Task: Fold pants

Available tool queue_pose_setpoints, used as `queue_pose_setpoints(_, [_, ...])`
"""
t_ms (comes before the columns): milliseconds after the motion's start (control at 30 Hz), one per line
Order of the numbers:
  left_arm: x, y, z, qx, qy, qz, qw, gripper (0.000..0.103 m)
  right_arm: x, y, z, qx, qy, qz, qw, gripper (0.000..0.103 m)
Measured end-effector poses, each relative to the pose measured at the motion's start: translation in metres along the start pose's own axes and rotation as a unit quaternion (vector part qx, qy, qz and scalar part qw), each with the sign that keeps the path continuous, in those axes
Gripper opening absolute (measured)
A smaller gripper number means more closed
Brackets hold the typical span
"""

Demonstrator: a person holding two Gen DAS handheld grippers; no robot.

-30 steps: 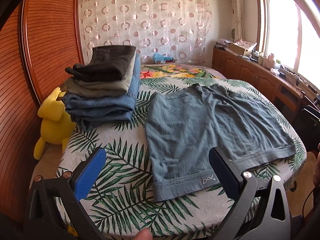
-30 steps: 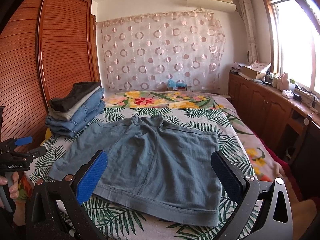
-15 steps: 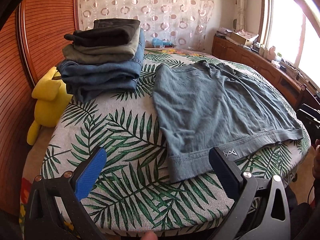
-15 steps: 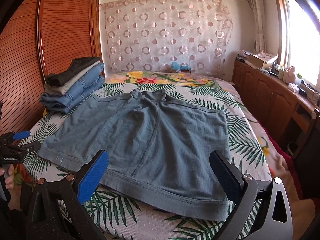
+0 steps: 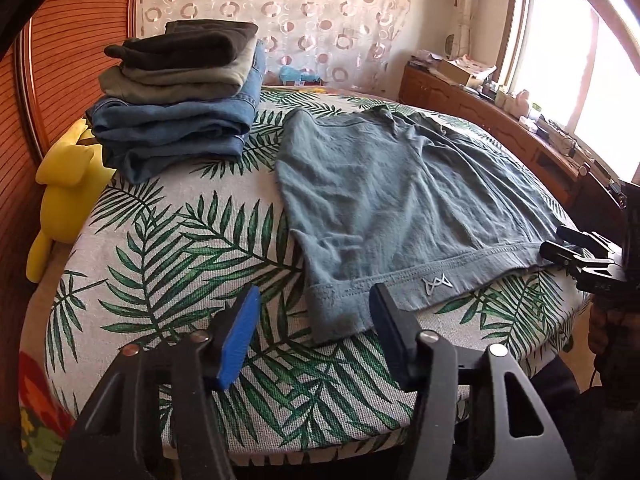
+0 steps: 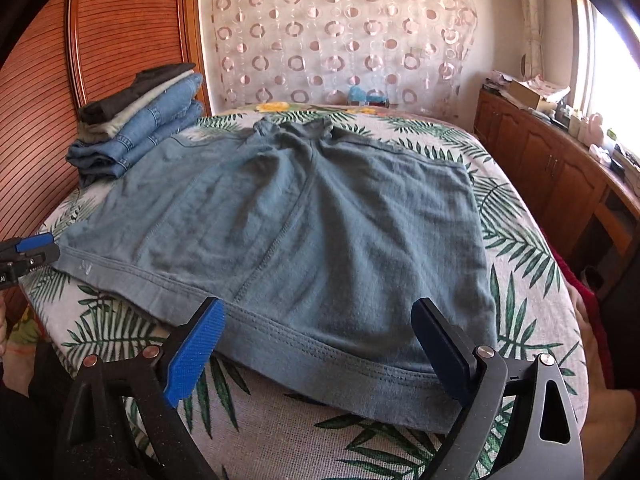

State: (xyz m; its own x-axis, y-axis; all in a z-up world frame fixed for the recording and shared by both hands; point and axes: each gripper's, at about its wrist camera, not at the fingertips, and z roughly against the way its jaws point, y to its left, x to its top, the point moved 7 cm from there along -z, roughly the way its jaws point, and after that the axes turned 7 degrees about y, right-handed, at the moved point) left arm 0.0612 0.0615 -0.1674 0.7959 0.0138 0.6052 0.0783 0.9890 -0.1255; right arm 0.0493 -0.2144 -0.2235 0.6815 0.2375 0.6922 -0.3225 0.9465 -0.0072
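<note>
Grey-blue shorts (image 5: 392,200) lie spread flat on the leaf-print bed (image 5: 168,248), waistband toward me, with a small logo on the band (image 5: 436,282). My left gripper (image 5: 314,320) is open, its jaws straddling the waistband's left corner just above the bed. In the right wrist view the shorts (image 6: 304,232) fill the middle. My right gripper (image 6: 316,340) is open, low over the right part of the waistband. Each gripper shows in the other view: the right one (image 5: 576,252) and the left one (image 6: 28,252).
A stack of folded jeans and dark trousers (image 5: 180,96) sits at the bed's far left by the wooden wardrobe (image 6: 120,40). A yellow plush toy (image 5: 64,192) hangs at the left edge. A wooden cabinet with clutter (image 6: 560,160) runs along the right under the window.
Both grippers have moved forward and down to the waistband edge. The left gripper's jaws have narrowed around the left corner. The shorts have not moved.
</note>
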Motion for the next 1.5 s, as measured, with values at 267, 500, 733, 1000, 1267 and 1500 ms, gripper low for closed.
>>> queue_pose_setpoints(267, [-0.002,-0.002,-0.002,-0.006,0.004,-0.006,1.0,0.039,-0.003,-0.001,0.015,0.0,0.002,0.004,1.0,0.095])
queue_pose_setpoints(500, [0.0,-0.006,0.002,-0.018,-0.005,-0.01,0.9998,0.009,-0.01,-0.002,0.016,0.004,-0.005,0.016,1.0,0.095])
queue_pose_setpoints(733, [0.025,-0.023,0.022,-0.042,-0.032,-0.026,0.9983,0.008,0.004,-0.007,0.0,0.014,-0.006,0.019,1.0,0.081])
queue_pose_setpoints(1000, [0.068,-0.069,0.034,-0.086,-0.062,-0.076,0.9914,0.007,0.01,-0.018,0.009,0.022,-0.015,0.007,1.0,0.051])
queue_pose_setpoints(1267, [0.105,-0.128,0.024,-0.128,-0.066,-0.125,0.9817,0.007,0.006,-0.031,0.029,0.012,-0.031,-0.002,0.999,0.05])
queue_pose_setpoints(1500, [0.121,-0.171,0.014,-0.158,-0.053,-0.157,0.9734,0.007,0.003,-0.041,0.034,0.001,-0.039,-0.017,0.999,0.05])
